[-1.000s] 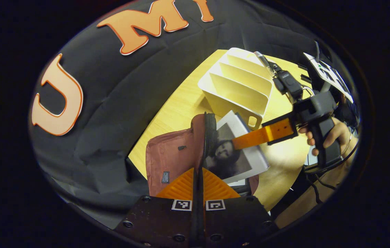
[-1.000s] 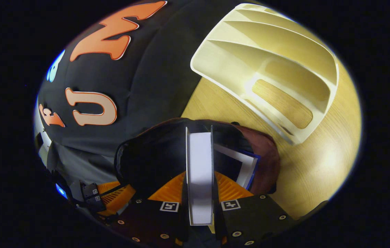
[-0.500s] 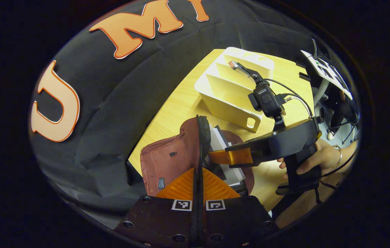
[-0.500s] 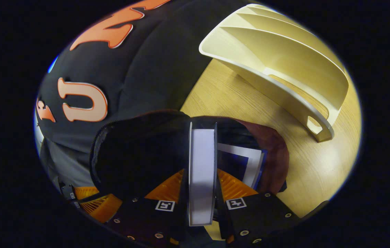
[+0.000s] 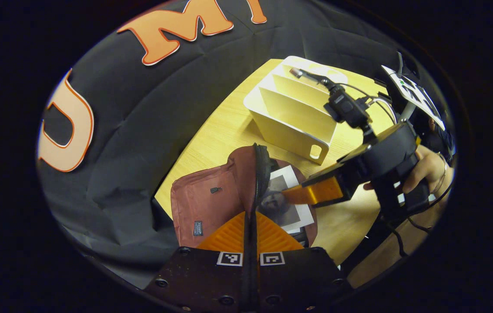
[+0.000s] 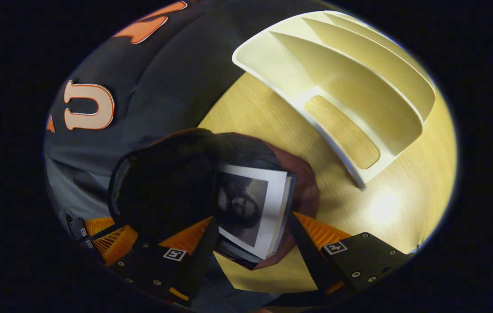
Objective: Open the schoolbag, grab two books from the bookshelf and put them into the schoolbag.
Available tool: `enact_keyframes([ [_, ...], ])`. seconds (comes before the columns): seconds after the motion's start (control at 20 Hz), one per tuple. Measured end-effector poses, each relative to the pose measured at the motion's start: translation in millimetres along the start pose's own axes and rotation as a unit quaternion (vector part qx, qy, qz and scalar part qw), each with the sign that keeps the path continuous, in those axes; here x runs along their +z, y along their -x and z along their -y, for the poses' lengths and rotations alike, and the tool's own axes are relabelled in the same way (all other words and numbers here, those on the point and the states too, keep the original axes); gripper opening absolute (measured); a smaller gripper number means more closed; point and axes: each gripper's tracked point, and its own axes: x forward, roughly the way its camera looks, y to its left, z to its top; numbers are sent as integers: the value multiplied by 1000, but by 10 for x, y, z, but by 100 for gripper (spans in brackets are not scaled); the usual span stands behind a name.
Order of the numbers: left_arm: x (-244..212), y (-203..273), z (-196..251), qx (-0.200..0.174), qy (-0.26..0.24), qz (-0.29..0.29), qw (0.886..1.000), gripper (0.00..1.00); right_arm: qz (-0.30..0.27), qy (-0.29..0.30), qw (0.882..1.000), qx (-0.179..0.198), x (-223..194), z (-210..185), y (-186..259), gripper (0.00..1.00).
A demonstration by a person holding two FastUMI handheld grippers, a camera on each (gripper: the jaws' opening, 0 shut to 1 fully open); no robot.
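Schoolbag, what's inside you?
A book with a dark picture on its cover lies in the open schoolbag. More page edges peek out beneath it; the bag's dark depths are hidden.

We are seeing a light wooden table (image 6: 403, 208) carrying a cream plastic slotted bookshelf (image 6: 359, 87) and, just beside it, a maroon fabric schoolbag (image 5: 205, 204) lying flat with its mouth gaping open.

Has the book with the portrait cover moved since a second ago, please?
Yes: the book has dropped lower into the schoolbag, judged against the bookshelf.
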Motion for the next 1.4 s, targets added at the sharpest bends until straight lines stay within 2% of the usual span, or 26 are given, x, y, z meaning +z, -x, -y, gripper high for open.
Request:
enact_keyframes([
  [0.2,-61,-45,102,-4,16,-5,1000,1,25,-1,1000,-4,251,304,422,97],
  [0.5,-163,-92,287,3,69,-18,997,1,33,2,999,-42,562,979,949,98],
  [0.55,-172,-78,305,8,82,-22,996,7,28,2,999,-44,612,1051,990,98],
  [0.6,-195,-116,344,14,95,-26,995,2,22,5,999,-46,641,1114,1039,98],
  [0.7,-221,-160,531,6,124,-31,992,10,6,14,999,-47,687,1236,1149,98],
  [0.75,-258,-204,645,-1,138,-40,990,31,-2,21,999,-49,713,1306,1204,98],
  [0.85,-310,-288,828,1,164,-53,985,35,-14,34,998,-53,768,1443,1318,98],
  [0.9,-340,-321,936,-1,180,-59,982,49,-20,42,997,-54,821,1490,1356,97],
  [1.05,-364,-409,1188,18,225,-65,972,80,-35,69,995,-60,929,1676,1514,98],
  [1.15,-211,-443,1333,31,258,-50,964,100,-38,96,993,-62,1045,1781,1661,98],
  [1.25,47,-397,1434,57,291,-12,955,97,-21,136,989,-57,1217,1771,1812,98],
  [1.4,445,-230,1348,107,330,55,936,99,41,212,975,-48,1592,1591,2110,98],
])
